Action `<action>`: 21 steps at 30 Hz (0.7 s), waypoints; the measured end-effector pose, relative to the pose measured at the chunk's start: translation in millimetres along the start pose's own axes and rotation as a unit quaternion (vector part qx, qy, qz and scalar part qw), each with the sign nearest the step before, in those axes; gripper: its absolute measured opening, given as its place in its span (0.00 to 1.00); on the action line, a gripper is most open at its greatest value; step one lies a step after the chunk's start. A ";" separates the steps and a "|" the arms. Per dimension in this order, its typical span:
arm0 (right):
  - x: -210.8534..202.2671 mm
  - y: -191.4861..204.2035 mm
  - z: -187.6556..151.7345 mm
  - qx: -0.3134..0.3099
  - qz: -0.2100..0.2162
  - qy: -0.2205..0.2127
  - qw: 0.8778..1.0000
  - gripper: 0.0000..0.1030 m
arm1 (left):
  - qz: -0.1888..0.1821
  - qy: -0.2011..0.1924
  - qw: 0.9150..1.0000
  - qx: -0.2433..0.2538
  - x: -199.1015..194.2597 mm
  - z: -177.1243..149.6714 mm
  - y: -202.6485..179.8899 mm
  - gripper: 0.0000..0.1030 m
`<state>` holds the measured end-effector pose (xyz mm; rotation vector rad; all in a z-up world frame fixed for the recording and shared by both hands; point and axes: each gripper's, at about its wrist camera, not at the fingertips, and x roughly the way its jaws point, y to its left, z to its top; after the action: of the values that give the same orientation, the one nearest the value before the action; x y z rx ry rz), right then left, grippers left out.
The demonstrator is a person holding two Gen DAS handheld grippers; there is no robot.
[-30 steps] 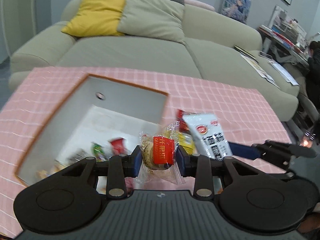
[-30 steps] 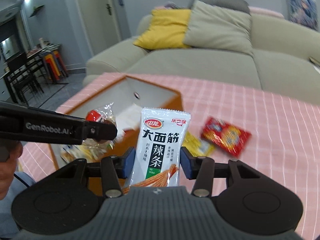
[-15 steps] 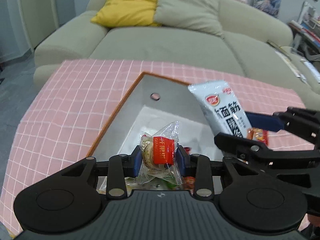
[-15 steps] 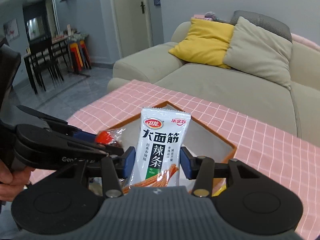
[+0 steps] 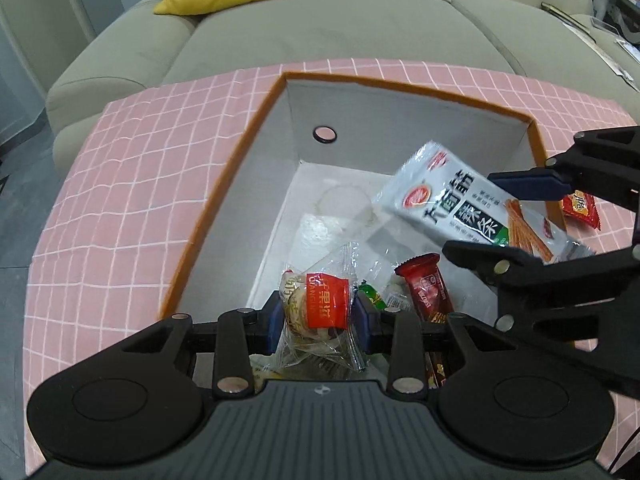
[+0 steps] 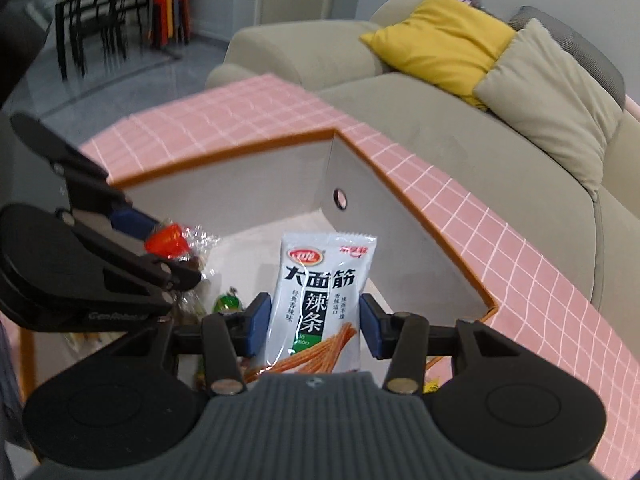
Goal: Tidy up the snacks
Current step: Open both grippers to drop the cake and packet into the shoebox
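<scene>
left gripper (image 5: pixel 319 317) grips clear-wrapped pastry (image 5: pixel 320 312), right gripper (image 6: pixel 312 322) white packet (image 6: pixel 320 300), over box (image 5: pixel 224 184).

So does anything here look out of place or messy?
One red snack packet lies on the pink tablecloth outside the box, while the other snacks sit inside it. The bare floor of the box also shows a faint ring stain. Nothing looks spilled or torn.

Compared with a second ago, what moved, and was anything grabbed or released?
Both claws came over the open box. The left claw now holds its clear-wrapped snack above the box's inside. The right claw brought the white spicy-strip packet from beside the box to over it. Nothing was released or newly grabbed. Box, loose snacks inside and the red packet on the cloth stayed put.
</scene>
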<state>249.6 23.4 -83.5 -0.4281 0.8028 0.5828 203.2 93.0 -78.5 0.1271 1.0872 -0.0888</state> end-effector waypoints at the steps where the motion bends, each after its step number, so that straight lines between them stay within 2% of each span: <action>1: 3.3 1.1 -2.1 -0.006 -0.001 0.004 1.000 0.44 | -0.002 0.002 1.000 0.001 4.0 1.9 0.7 0.39; 9: 31.9 -2.7 -6.5 -0.027 -0.005 0.045 0.999 0.43 | -0.001 0.020 0.999 0.025 27.8 5.9 -4.3 0.40; 15: 41.0 2.8 -8.8 -0.057 -0.030 0.054 0.996 0.45 | 0.000 0.018 1.000 0.026 30.9 7.1 -6.7 0.41; 21: 37.2 -2.8 -9.9 -0.048 -0.022 0.058 0.997 0.45 | 0.006 0.016 0.999 0.031 31.4 8.1 -10.4 0.46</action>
<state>266.7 27.6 -118.0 -0.5697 0.8759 0.5615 223.4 81.2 -103.2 0.1910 1.1167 -0.1104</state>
